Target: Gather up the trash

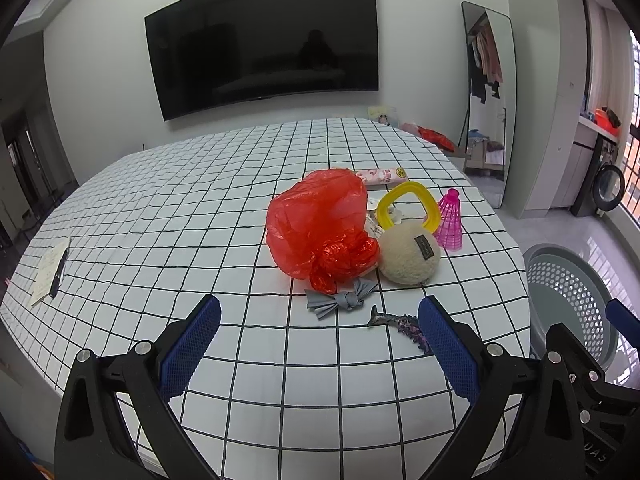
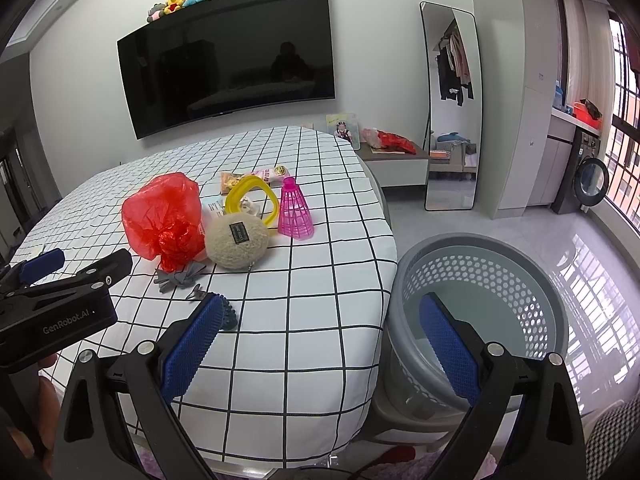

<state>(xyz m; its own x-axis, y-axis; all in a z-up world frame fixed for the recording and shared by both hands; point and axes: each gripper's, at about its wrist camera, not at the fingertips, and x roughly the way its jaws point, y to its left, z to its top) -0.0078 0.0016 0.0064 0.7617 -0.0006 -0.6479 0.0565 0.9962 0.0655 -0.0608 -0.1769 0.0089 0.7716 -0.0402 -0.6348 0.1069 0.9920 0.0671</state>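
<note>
Table with grid cloth (image 1: 160,208) fills mid-frame in both views. Grey perforated basket (image 2: 480,276) sits on the floor at the table's right edge, lower right of the right-wrist view, likely the drop target, nothing seen in it. Clutter clusters centre: red plastic bag (image 1: 320,224), touching a cream plush ball (image 1: 408,254), yellow ring (image 1: 408,208) behind, pink shuttlecock (image 1: 451,220), grey bow (image 1: 340,300), sequin clip (image 1: 396,320) nearest. Left gripper (image 1: 320,344) jaws wide, nothing held, aimed at the cluster. Right gripper (image 2: 320,344) wide, nothing held, straddling table edge and basket.
</note>
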